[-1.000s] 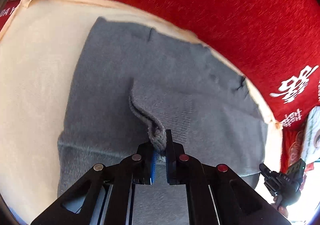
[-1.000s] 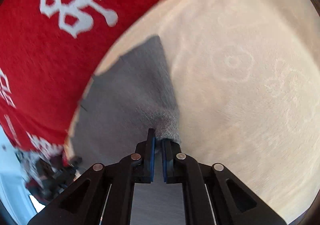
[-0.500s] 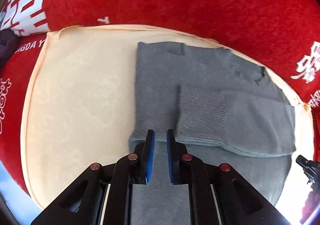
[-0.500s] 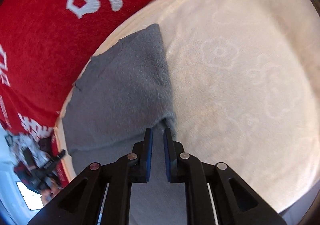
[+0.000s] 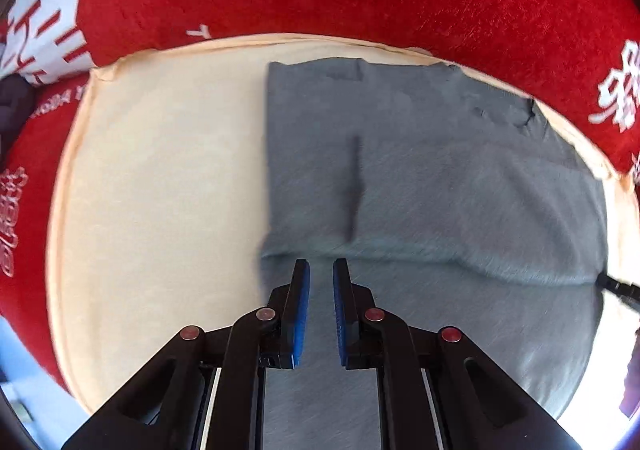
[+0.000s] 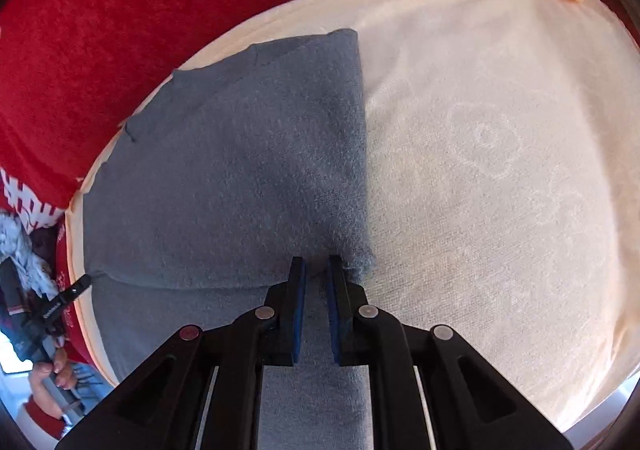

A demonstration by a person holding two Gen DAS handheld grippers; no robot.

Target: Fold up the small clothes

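Grey knit fabric, one small garment (image 5: pixel 420 185), lies flat and folded on a cream cloth (image 5: pixel 160 177) spread across the table, its far edge close to the cloth's red-bordered rim. A layer has been laid over the lower part, and its folded edge runs crosswise just ahead of both grippers.

A second ago each gripper pinched a bunched edge of the grey fabric. Now both have let go. The left gripper (image 5: pixel 321 270) hangs above the garment near its left edge, its blue pads slightly parted with nothing between them. The right gripper (image 6: pixel 316 268) hangs over the garment's right corner, also slightly parted and holding nothing. Both cameras now take in more of the garment than before.

That release suggests one fold is finished and the fabric has settled; another fold may follow.

Counted: one grey garment, one cream cloth, one red cover (image 6: pixel 80 49) with white characters beneath it, and two grippers. A hand (image 6: pixel 50 382) holds the left gripper's handle at the right camera's lower left.
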